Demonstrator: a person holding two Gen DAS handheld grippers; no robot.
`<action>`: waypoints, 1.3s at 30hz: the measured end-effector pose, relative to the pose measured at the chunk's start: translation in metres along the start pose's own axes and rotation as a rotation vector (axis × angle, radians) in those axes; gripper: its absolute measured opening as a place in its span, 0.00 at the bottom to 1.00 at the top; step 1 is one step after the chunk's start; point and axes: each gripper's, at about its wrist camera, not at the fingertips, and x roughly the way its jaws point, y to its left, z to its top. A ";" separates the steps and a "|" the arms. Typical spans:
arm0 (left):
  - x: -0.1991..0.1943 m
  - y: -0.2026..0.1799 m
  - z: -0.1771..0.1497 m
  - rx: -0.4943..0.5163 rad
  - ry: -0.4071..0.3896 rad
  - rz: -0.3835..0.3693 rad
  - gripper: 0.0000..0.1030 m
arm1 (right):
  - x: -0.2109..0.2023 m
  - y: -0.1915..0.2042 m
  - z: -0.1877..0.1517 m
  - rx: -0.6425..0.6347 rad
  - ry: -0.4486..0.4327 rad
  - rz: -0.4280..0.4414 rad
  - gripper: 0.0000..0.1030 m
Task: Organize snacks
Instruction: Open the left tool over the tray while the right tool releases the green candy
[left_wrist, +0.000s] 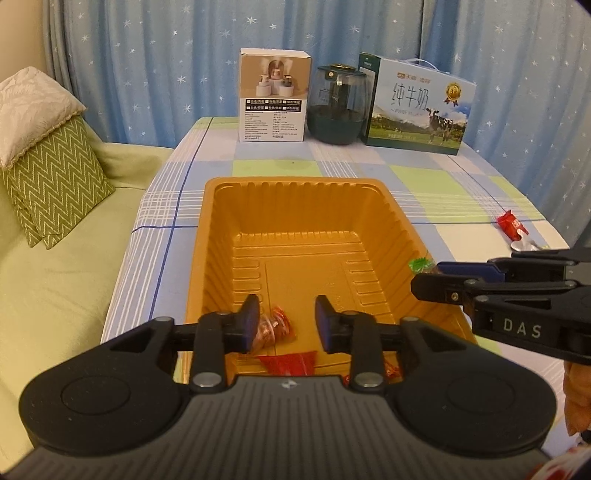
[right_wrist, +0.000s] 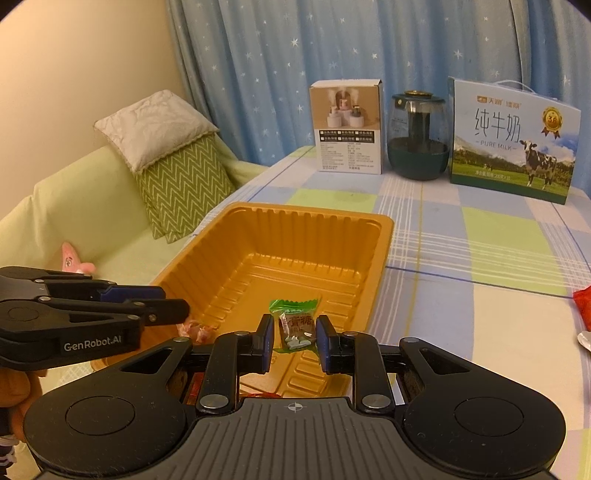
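Both grippers hung over the orange tray (right_wrist: 384, 229). Right gripper (right_wrist: 294, 342) gripped a green-wrapped candy (right_wrist: 295, 325) between its fingers; left gripper (left_wrist: 286, 325) stood open above a red-wrapped candy (left_wrist: 275, 326) lying at the tray's near end.

Blue curtains (left_wrist: 155, 55) dotted with white stars hang across the whole back of the room, meeting a plain cream wall (right_wrist: 85, 66) at the left. Below that wall stands a sofa under a pale green cover (left_wrist: 51, 288), with a green zigzag cushion (left_wrist: 55, 184) leaning upright and a white textured pillow (left_wrist: 33, 107) resting on top of it. The table beside the sofa wears a checked cloth (left_wrist: 424, 181) in blue, green and white, all in warm, dim indoor light.
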 end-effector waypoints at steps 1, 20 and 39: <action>-0.001 0.001 -0.001 -0.004 -0.002 0.001 0.30 | 0.000 0.001 0.000 0.000 0.001 0.001 0.24; -0.014 0.010 -0.009 -0.055 -0.039 0.053 0.37 | 0.001 0.001 0.000 0.029 -0.014 0.040 0.36; -0.034 -0.016 -0.009 -0.044 -0.078 0.024 0.63 | -0.045 -0.028 -0.007 0.081 -0.099 -0.093 0.59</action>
